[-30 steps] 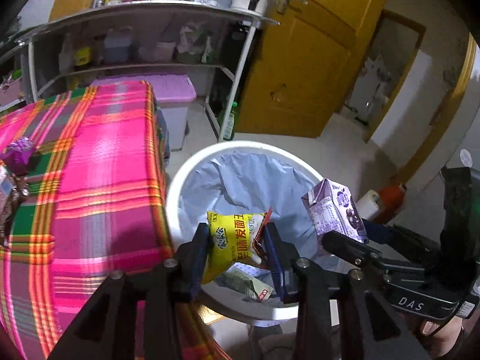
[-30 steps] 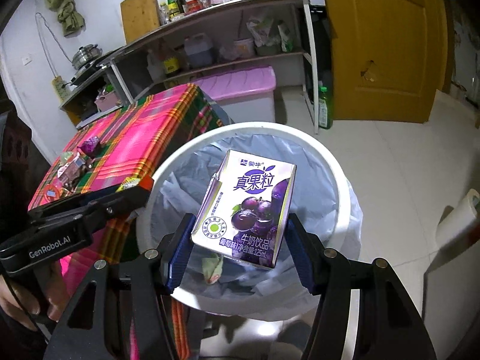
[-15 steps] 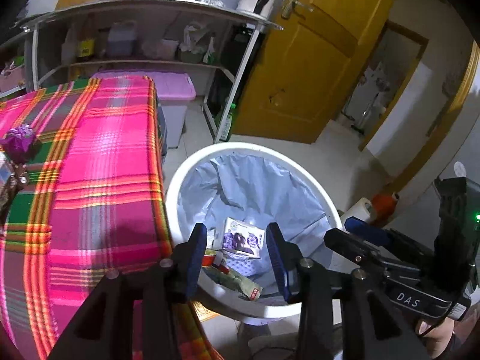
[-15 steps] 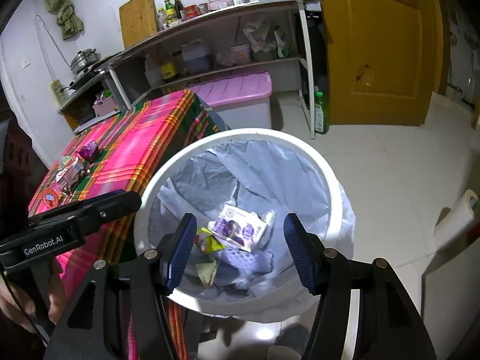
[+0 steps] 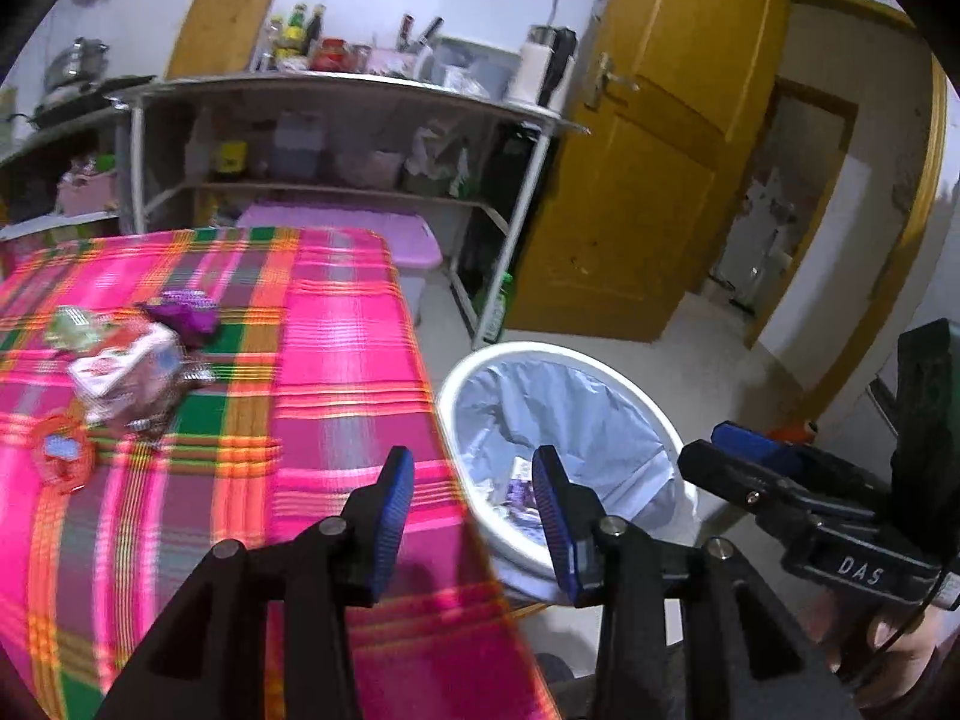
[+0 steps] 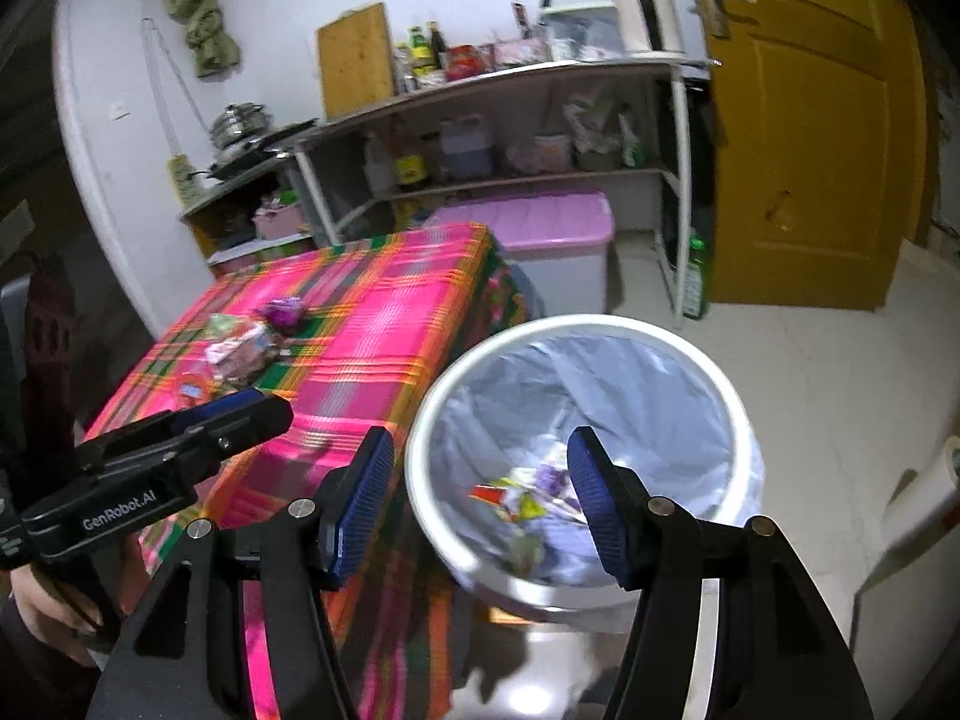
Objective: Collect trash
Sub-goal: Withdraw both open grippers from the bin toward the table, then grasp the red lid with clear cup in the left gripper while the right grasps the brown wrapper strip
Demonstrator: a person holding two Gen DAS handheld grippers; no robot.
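A white trash bin [image 5: 480, 363] [image 6: 600, 324] with a pale blue liner stands on the floor beside the table; wrappers and a purple carton [image 6: 549, 480] lie at its bottom. My left gripper [image 5: 474, 492] hangs open and empty over the table's edge. My right gripper [image 6: 480, 480] is open and empty above the bin's near rim. On the pink plaid tablecloth [image 5: 336, 360] lies more trash: a purple wrapper [image 5: 186, 309], a small white and brown carton [image 5: 129, 381], a green wrapper [image 5: 72, 324] and a red wrapper [image 5: 60, 456].
Metal shelves [image 5: 336, 138] with bottles and containers line the back wall. A pink-lidded storage box [image 6: 540, 228] sits under them. A yellow door [image 5: 648, 180] stands at the right, with a green bottle [image 6: 696, 276] on the floor near it.
Both grippers let go of their loads, the yellow packet and the purple carton, which fell into the bin. Both then rose and swung left, bringing the table and its trash into view.
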